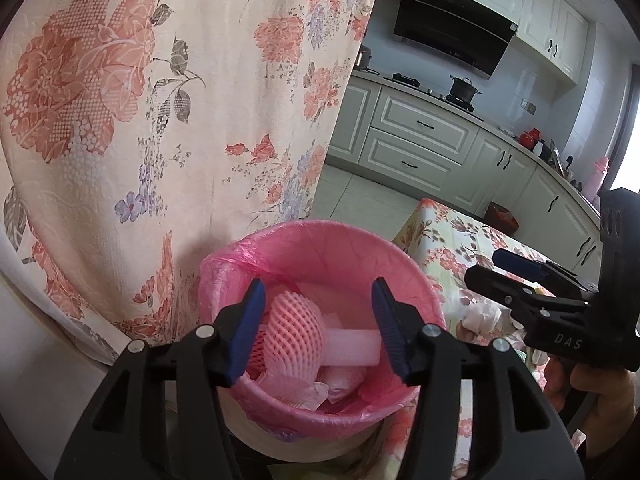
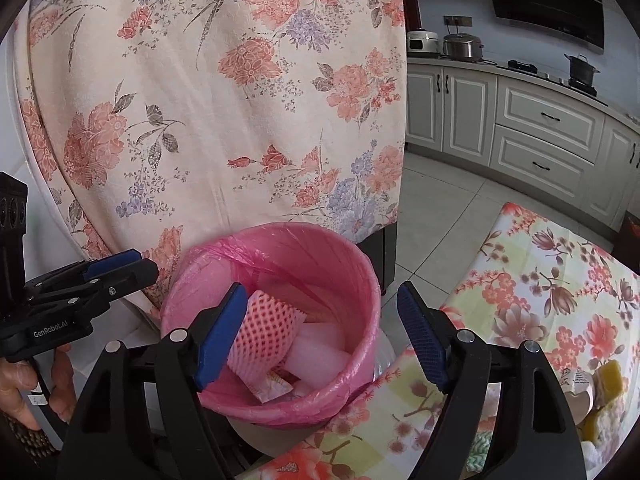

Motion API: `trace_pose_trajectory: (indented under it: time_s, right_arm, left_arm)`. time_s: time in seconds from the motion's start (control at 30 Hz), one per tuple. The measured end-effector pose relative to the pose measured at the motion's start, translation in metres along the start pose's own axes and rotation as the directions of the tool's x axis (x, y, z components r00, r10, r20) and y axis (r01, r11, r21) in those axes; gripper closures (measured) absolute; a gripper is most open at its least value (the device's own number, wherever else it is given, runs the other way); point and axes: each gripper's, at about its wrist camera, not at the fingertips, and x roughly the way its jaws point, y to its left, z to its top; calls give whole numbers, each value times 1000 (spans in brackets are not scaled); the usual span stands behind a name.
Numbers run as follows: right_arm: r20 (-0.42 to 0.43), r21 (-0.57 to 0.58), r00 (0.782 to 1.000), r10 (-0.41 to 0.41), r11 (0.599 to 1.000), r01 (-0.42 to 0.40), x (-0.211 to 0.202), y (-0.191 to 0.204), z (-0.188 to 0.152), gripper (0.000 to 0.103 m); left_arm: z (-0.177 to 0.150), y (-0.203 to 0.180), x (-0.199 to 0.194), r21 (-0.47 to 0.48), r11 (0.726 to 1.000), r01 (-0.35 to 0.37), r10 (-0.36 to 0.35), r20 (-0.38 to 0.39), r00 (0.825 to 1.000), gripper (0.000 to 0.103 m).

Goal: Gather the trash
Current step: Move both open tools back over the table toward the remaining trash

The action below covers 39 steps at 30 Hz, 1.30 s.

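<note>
A bin lined with a pink bag (image 1: 320, 240) (image 2: 280, 240) stands beside the table, below both grippers. Inside lie a pink foam fruit net (image 1: 292, 332) (image 2: 268, 324), a white foam piece (image 1: 352, 348) (image 2: 320, 352) and crumpled wrappers. My left gripper (image 1: 318, 328) is open and empty above the bin. My right gripper (image 2: 320, 336) is open and empty above the bin's right rim; it also shows at the right of the left wrist view (image 1: 492, 268). A crumpled tissue (image 1: 480, 316) lies on the table. Yellow scraps (image 2: 608, 380) lie at the table's right edge.
A floral cloth (image 1: 160, 100) (image 2: 240, 100) hangs over furniture just behind the bin. The table with a floral cover (image 2: 540, 300) is to the right. Kitchen cabinets (image 1: 420, 132) and a stove with a pot (image 1: 464, 88) line the far wall beyond tiled floor.
</note>
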Motion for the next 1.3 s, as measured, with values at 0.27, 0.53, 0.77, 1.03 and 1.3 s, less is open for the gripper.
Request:
trace_pose_trajectory:
  time_s: [0.27,0.53,0.77,1.03,1.3]
  right_arm:
    - [28,30,998,-51,998,50,-22,-23,-14,29]
    - [46,78,993,-110,991,107,-48,-56,-32,28]
    - [57,124,984,-166,980,158,-74,-89,-49,27]
    - [61,163,971,-231,962,219,-104,-126,-69,26]
    - [51,216,959,-279,941,262,-124,-159,-95,26]
  left_arm:
    - [-1,-11,2,17,1000,9,-9,-5,1000,49]
    - [-2,-31,5,41,999,29,-28,-7,1000,43]
    - [-5,-53,7,72,996,52,-51,-17,999,42]
    - [-7,-83,10,112,990,84,-82,-26,996,40]
    - [-12,-114,16,153,982,110,-104,-45,994,40]
